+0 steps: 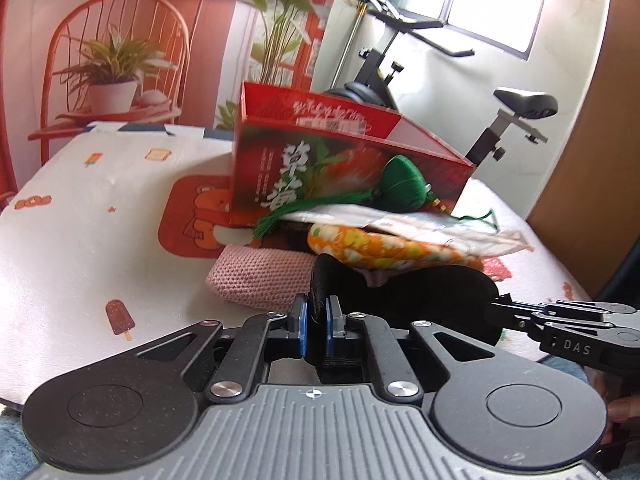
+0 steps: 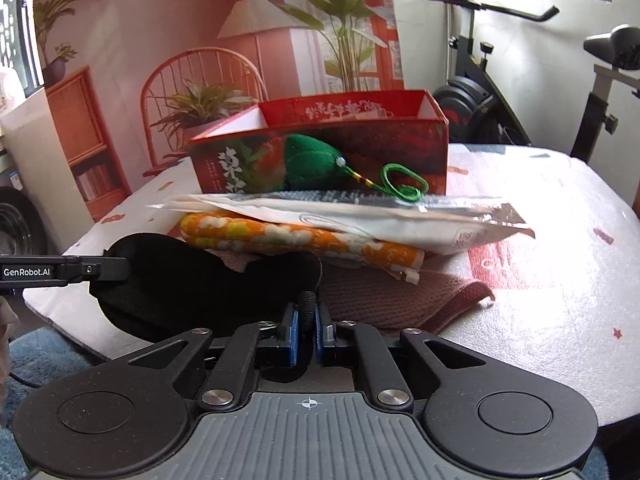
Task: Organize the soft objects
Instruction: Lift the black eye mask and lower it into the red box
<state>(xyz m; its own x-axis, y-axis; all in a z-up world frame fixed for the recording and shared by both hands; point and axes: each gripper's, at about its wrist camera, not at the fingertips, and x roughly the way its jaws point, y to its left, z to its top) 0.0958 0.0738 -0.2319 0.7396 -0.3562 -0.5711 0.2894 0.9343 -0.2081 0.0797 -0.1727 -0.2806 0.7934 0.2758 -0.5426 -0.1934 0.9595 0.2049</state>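
Two grippers, left gripper (image 1: 317, 314) and right gripper (image 2: 307, 320), each clamped on one black eye mask (image 2: 192, 280); behind, one red box (image 1: 344, 160).

Both grippers — left (image 1: 317, 310) and right (image 2: 307, 312) — have fingers pinched nearly together, level, facing forward.

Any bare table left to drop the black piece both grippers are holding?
Yes, two patches: left of the red box and pink knit cloth, and right of the foil pouch up to the table edge. The middle, in front of the box, is crowded with stacked items.
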